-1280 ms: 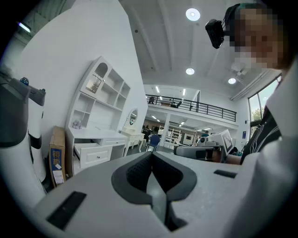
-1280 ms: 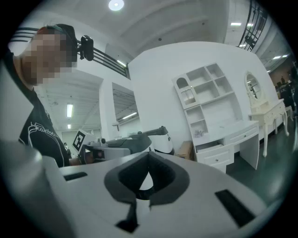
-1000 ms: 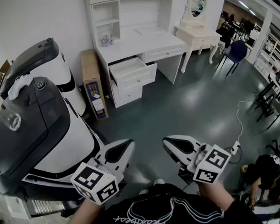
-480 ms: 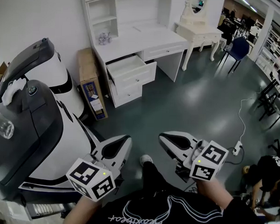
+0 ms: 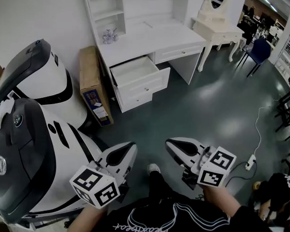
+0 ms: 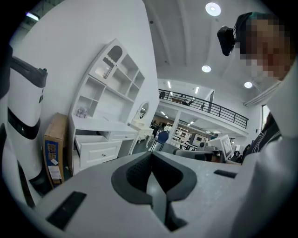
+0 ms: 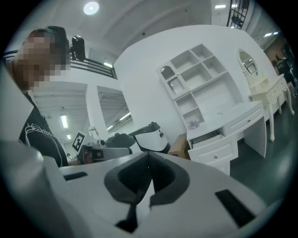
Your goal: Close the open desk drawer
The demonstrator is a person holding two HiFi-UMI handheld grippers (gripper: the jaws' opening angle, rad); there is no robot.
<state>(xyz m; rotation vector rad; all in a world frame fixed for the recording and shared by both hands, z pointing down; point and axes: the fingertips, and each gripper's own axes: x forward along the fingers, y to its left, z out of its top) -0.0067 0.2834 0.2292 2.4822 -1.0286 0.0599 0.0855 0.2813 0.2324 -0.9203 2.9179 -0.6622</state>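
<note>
White drawer [image 5: 141, 83] sticks out of the desk [image 5: 157, 37]; too far to push, we carry left gripper [image 5: 126, 148] and right gripper [image 5: 175, 145] pinched together, empty.

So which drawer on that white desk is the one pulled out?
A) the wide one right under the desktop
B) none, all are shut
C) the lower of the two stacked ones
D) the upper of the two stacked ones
D: the upper drawer of the white desk juts forward with its inside showing, while the lower drawer and the wide drawer sit flush.
</note>
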